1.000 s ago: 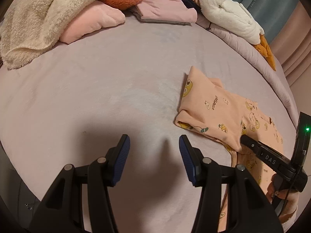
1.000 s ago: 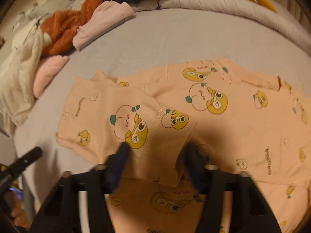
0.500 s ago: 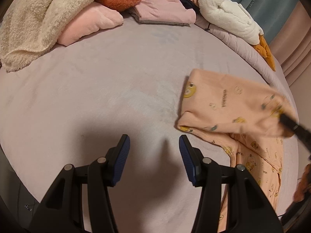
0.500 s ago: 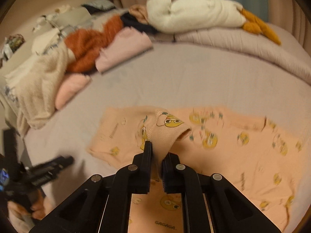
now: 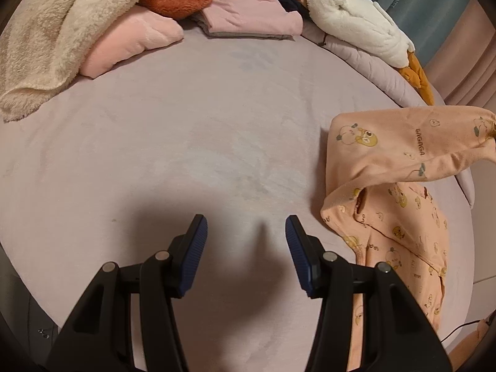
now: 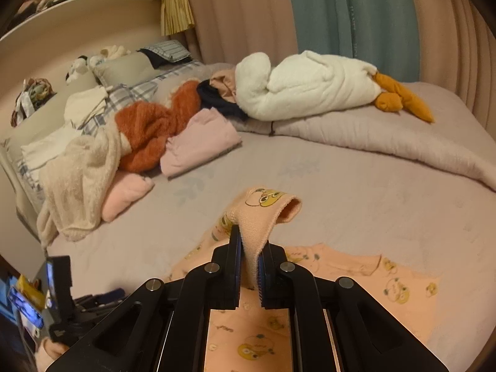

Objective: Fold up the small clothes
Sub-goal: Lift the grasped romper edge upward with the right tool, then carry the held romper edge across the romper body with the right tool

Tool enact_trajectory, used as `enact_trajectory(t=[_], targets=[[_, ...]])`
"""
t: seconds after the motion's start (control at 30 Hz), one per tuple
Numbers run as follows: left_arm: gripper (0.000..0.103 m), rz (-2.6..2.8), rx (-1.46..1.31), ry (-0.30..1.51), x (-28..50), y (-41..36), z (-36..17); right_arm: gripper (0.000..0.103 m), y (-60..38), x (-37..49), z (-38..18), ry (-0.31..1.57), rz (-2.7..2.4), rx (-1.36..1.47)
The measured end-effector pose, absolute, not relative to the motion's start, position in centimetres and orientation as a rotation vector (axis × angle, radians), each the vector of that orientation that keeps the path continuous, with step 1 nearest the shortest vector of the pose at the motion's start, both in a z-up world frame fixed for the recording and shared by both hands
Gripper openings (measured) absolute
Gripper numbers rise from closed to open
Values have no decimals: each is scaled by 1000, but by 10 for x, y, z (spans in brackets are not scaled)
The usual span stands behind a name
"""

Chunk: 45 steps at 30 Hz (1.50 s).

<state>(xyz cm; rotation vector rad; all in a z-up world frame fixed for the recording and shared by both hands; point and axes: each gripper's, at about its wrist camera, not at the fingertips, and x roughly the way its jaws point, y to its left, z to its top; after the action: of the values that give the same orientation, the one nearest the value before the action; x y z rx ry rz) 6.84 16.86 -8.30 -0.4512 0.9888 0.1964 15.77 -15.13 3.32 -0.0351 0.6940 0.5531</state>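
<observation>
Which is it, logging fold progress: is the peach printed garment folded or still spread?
Neither fully: the peach garment has one cuffed end lifted, pinched in the right gripper; the rest lies spread on the bed.

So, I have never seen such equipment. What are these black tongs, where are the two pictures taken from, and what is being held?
There is no robot here: a person holds a two-finger gripper in each hand, with a camera on each looking along its fingers. One picture is from the left gripper; its jaws stand open over the bare bed cover, holding nothing. The other is from the right gripper, shut on a cuff of the peach printed baby garment, lifting it off the bed. At the back lie a plush goose and a pile of clothes.
</observation>
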Motion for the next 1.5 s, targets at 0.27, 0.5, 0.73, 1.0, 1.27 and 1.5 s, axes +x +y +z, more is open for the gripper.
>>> enact_trajectory(t=[0.27, 0.5, 0.73, 1.0, 1.27, 1.5], targets=[[52, 167, -426, 991, 77, 156, -81, 10, -170, 162, 42, 675, 510, -31], [52, 145, -414, 1004, 84, 148, -83, 10, -188, 164, 48, 652, 476, -20], [52, 119, -404, 1008, 92, 140, -81, 10, -202, 166, 49, 648, 441, -7], [52, 84, -391, 1008, 103, 127, -78, 10, -221, 168, 49, 650, 392, -1], [52, 45, -363, 1019, 116, 113, -78, 10, -237, 170, 43, 665, 365, 14], [52, 10, -341, 1024, 126, 99, -79, 10, -249, 172, 35, 685, 347, 29]])
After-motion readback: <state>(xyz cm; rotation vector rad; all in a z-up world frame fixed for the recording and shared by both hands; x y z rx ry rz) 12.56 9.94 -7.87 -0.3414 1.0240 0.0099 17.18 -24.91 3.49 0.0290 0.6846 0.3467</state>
